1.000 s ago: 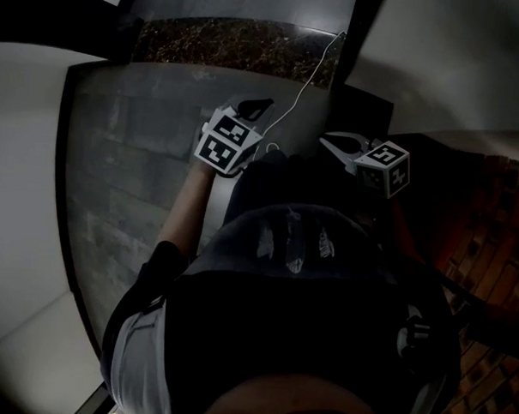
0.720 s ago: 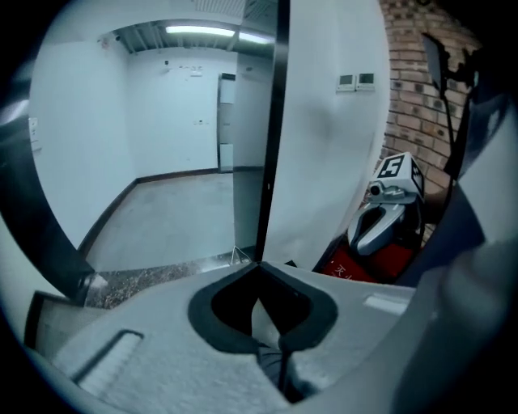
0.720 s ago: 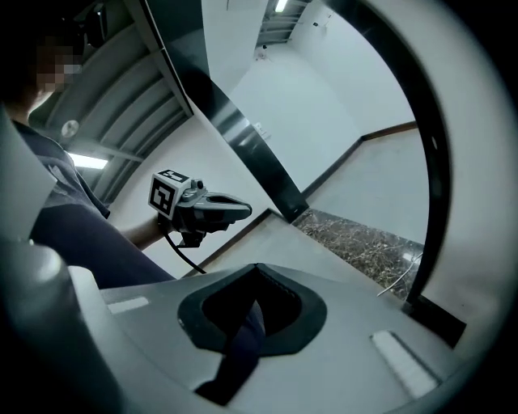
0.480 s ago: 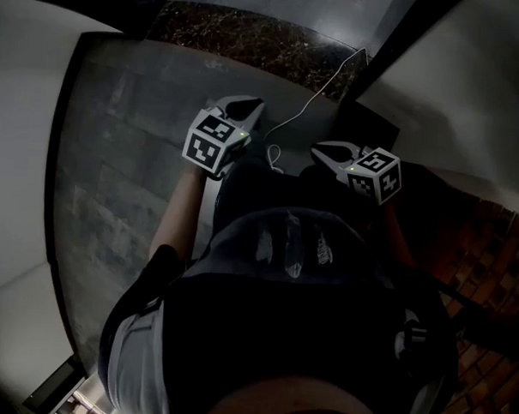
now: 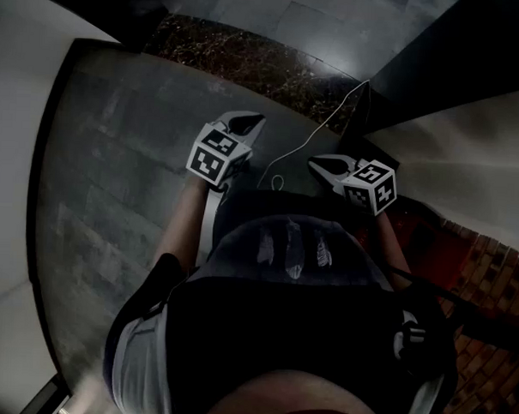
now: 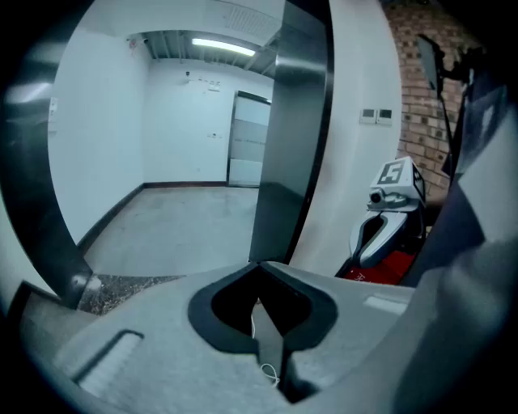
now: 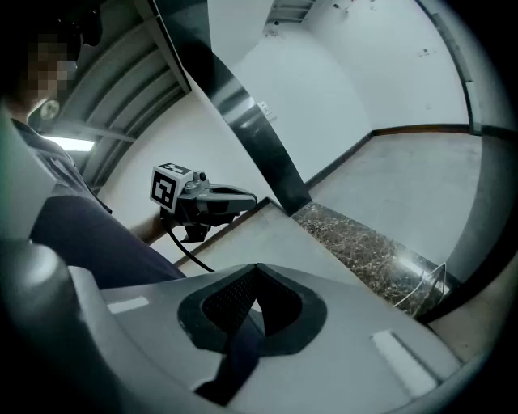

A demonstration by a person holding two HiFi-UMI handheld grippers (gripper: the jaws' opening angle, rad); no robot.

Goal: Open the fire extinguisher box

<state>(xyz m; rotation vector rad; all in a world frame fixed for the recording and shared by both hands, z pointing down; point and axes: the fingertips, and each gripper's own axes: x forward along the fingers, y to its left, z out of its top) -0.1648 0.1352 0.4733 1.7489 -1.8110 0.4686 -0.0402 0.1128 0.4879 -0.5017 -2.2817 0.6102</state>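
Spreading beneath the person is one grey floor [image 5: 106, 187], and a single strip of dark speckled stone [image 5: 249, 62] lies along its far edge. White walls [image 6: 105, 121] close the room beyond that strip. One dark metal post [image 6: 291, 137] stands at the strip's right end, and a brick wall [image 6: 413, 97] rises on the right side.

The fire extinguisher box [image 6: 380, 269] is the only container. It shows as a red patch low at the floor's right edge, at the foot of the white wall near the brick, just below the right gripper. So little of it shows that I cannot tell whether its door is open or what is inside.

There are two grippers. The person holds both out in front of the body, sloping forward and down. The bare left forearm [image 5: 177, 233] reaches up to the left gripper [image 5: 244, 120] over the middle of the floor. The right gripper [image 5: 320, 165] sits nearer the floor's right edge. In each, the jaws are pressed together at the tips with nothing between them.

Each gripper carries one marker cube, two in all: the left cube [image 5: 214, 154] and the right cube [image 5: 369, 185].

One thin white cable [image 5: 319, 131] runs down from the post's foot and ends in a small loop between the grippers
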